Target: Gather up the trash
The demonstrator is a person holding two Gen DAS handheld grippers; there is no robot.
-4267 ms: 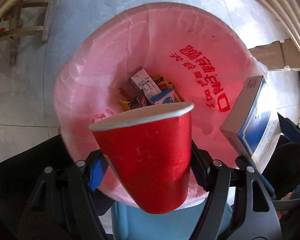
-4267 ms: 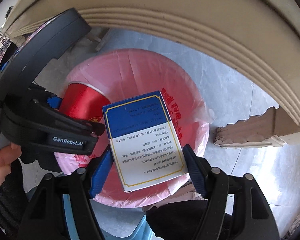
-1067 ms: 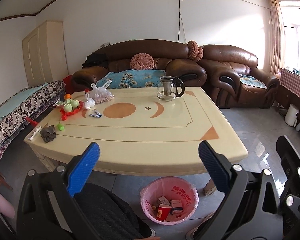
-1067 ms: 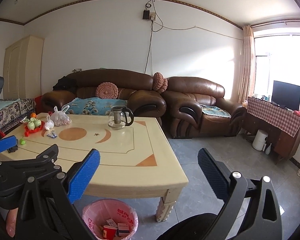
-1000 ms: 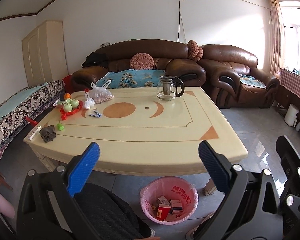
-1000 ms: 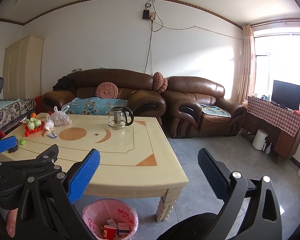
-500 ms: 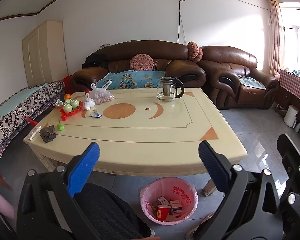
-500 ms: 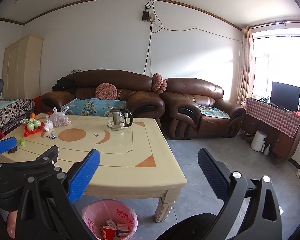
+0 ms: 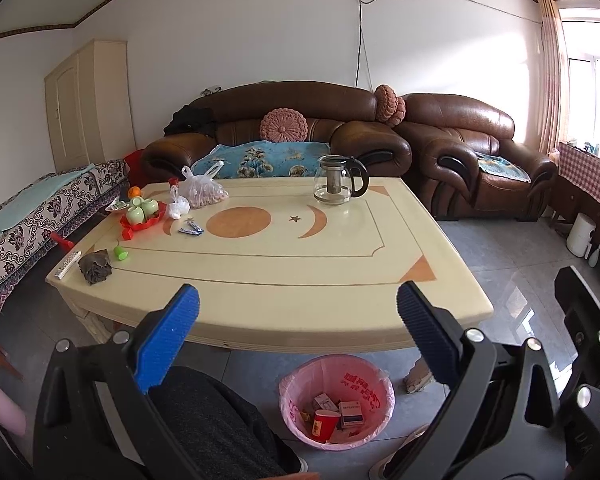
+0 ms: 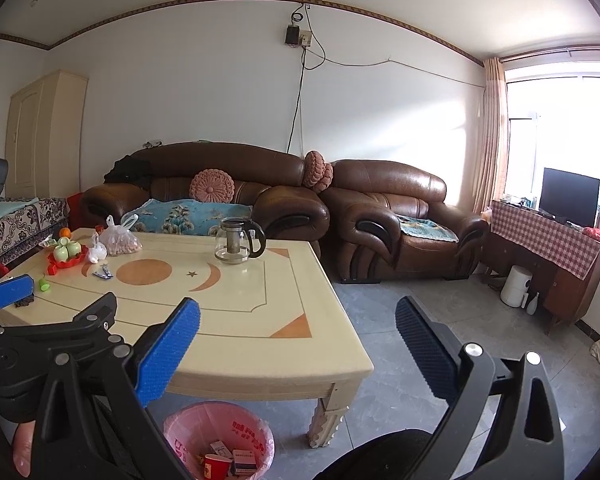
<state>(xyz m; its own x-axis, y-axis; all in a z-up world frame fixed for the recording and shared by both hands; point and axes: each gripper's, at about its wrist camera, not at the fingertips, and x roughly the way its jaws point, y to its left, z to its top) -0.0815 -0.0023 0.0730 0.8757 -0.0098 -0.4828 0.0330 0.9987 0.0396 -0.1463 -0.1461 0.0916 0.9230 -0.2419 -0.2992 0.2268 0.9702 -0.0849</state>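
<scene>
Both tongs (image 9: 296, 332) (image 10: 296, 340) now empty, spread; cup (image 9: 324, 424), box (image 9: 350, 412) in bin (image 9: 374, 384).

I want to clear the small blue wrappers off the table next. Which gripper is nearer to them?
Left. The left gripper faces the table with the wrappers ahead and to its left; the right gripper sits further right, with the left gripper between it and them.

One glass teapot (image 9: 337, 179), two plastic bags (image 9: 201, 191), one pink-lined bin (image 9: 336, 396), one red cup (image 9: 324, 424).
</scene>
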